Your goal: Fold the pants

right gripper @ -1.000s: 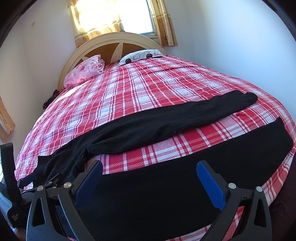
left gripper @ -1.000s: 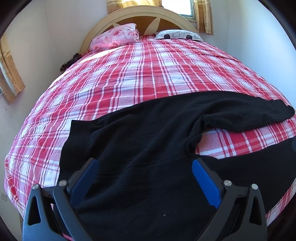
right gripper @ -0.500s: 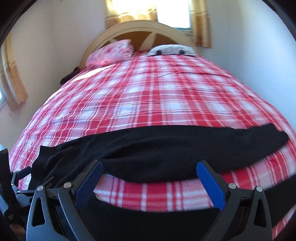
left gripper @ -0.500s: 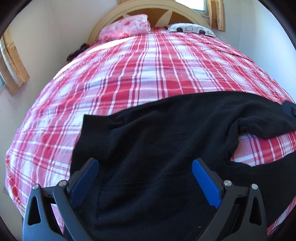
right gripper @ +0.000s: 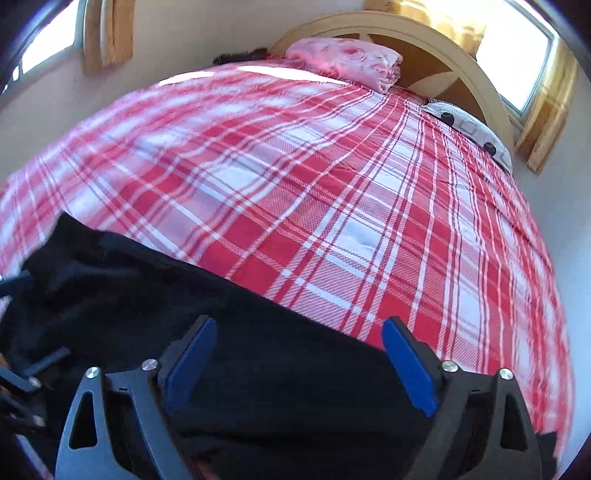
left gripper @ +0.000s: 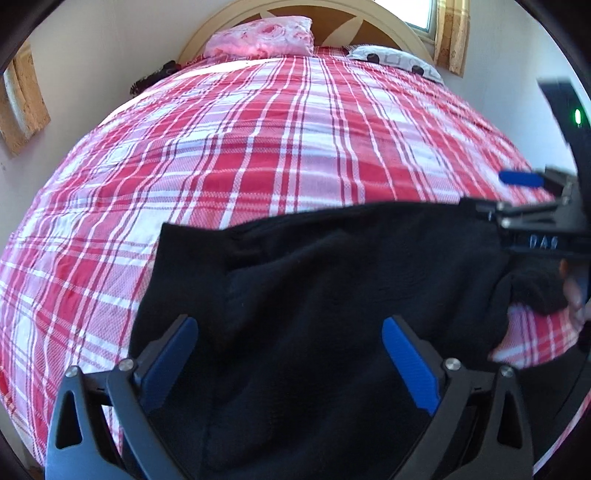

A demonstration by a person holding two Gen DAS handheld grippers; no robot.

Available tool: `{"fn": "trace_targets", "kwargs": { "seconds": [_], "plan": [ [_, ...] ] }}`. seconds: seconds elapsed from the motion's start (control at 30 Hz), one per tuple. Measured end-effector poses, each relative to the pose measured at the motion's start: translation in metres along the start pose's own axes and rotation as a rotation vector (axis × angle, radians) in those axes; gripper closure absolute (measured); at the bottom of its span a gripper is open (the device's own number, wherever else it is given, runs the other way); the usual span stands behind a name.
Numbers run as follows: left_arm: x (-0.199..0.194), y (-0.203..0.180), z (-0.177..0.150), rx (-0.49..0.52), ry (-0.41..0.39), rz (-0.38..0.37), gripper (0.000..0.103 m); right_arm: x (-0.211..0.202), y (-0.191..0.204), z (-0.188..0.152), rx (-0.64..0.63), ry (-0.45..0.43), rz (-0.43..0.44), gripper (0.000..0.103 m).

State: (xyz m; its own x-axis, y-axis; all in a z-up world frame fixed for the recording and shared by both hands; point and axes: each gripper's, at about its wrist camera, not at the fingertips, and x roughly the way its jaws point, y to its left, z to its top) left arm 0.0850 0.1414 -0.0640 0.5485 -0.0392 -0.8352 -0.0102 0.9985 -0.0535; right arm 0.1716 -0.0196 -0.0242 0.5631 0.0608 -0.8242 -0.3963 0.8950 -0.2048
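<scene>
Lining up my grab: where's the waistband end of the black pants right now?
In the left wrist view, the waistband end of the black pants lies left of centre on the plaid bedspread, just beyond the left tongs.

I see the black pants [left gripper: 314, 280] as soft matt cloth, faintly fuzzy, like fleece or knit. The red-and-white plaid bedsheet [left gripper: 258, 155] is woven cloth with a visible coarse weave, matt. The left gripper [left gripper: 288, 365] frame looks like matt black plastic with shiny metal screw heads; its blue pads [left gripper: 410, 369] appear ribbed and rubbery. Same build on the right gripper [right gripper: 299, 362]. Headboard [right gripper: 424, 40]: smooth cream-painted wood. Pink pillow [left gripper: 258, 35]: printed cloth.
</scene>
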Motion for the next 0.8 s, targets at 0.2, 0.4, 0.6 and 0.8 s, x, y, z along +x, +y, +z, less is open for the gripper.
{"fn": "trace_targets", "kwargs": {
  "seconds": [0.2,0.4,0.6,0.8],
  "plan": [
    [0.016,0.009,0.021,-0.107,0.043,-0.06,0.002,0.023,-0.04,-0.009,0.047,0.078,0.005,0.014],
    [0.031,-0.007,0.023,-0.043,0.046,-0.006,0.002,0.045,-0.057,-0.028,0.053,0.132,0.088,0.042],
    [0.041,-0.009,0.021,-0.024,0.065,0.02,0.002,0.035,-0.052,-0.027,0.083,0.131,0.161,0.095],
    [0.031,-0.01,0.016,-0.031,0.049,0.012,0.002,-0.024,-0.056,-0.034,0.134,0.007,0.202,0.097]
  ]
}}
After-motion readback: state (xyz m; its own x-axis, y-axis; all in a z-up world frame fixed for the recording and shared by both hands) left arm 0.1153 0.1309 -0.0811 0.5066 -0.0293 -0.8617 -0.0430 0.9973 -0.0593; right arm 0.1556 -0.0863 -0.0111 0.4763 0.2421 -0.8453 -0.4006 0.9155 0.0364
